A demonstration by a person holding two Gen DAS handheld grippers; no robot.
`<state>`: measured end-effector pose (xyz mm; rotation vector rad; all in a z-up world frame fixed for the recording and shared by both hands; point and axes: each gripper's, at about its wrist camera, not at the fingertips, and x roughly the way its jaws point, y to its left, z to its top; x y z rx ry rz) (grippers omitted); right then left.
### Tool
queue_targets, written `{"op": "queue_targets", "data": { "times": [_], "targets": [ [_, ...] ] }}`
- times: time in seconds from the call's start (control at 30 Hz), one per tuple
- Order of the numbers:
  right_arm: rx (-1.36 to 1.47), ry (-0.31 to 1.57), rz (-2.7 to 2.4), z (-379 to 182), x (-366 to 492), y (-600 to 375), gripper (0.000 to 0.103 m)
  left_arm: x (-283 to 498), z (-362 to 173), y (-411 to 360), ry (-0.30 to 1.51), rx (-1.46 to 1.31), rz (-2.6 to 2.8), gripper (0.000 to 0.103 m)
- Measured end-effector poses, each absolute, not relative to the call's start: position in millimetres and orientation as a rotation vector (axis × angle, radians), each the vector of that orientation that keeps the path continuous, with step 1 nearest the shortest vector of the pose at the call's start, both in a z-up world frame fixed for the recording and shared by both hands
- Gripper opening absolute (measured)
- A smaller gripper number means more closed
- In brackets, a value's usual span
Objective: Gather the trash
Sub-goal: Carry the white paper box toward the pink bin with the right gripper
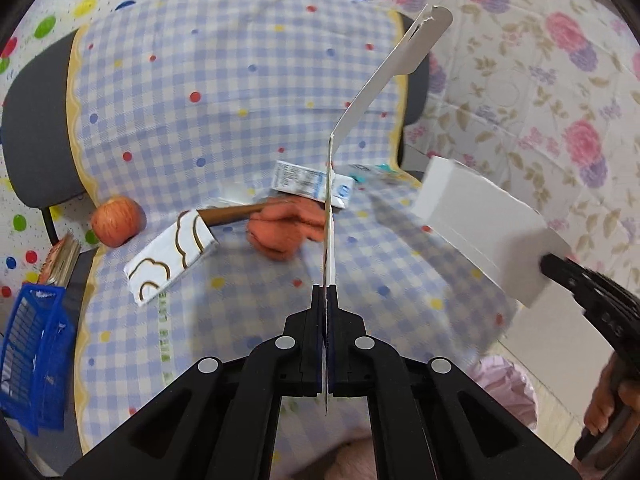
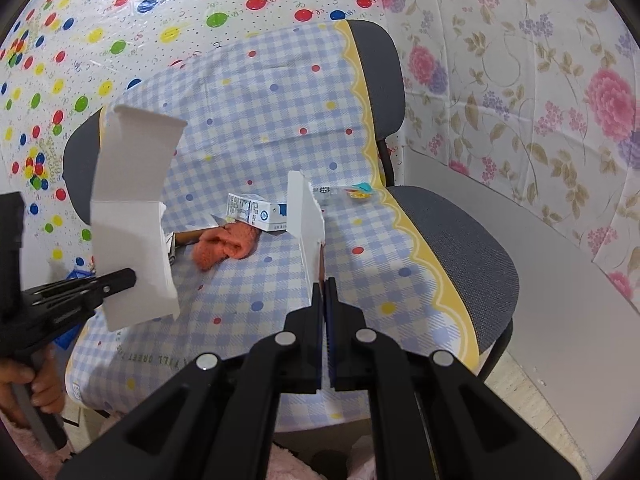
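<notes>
Left gripper (image 1: 326, 292): jaws shut tight on flattened white card piece (image 1: 372, 96), seen edge-on, its torn flap up high.
Right gripper (image 2: 323, 282): jaws pinched shut on 2nd white card piece (image 2: 306, 216), held above the cloth.
Card pieces: 2, one per gripper, both off the surface, well apart from each other.
Left on checked cloth (image 1: 224, 92): 1 blue-white carton (image 2: 260, 214), 1 white box w/ gold cloud print (image 1: 172, 256), 1 orange knit rag (image 2: 224, 246), 1 apple (image 1: 117, 220), 1 small teal-yellow wrapper (image 2: 362, 191) near the yellow scalloped edge.
Containers: 1 blue crate (image 1: 36, 352) at the cloth's left edge; contents can't tell. Stack of cards just behind it.
Chairs: 2 grey, under cloth.
Edges: cloth border runs along right chair seat (image 2: 460, 248); grey tabletop beside it.
Open room: bare cloth near both grippers; clutter sits mid-cloth.
</notes>
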<state>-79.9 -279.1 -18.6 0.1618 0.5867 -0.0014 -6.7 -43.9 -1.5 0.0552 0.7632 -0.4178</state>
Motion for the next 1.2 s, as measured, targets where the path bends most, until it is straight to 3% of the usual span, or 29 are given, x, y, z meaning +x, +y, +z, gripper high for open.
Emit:
{"op": "queue_targets", "data": {
  "times": [0.83, 1.2],
  "targets": [
    [0.094, 0.587, -0.187, -18.3, -241.7, -324.4, 0.002, -158.0, -15.5, -124.9, 0.741, 0.105, -0.664, 0.002],
    [0.108, 0.664, -0.309, -47.0, -302.7, -352.7, 0.002, -195.6, -52.9, -185.6, 0.773, 0.166, -0.824, 0.002]
  ]
}}
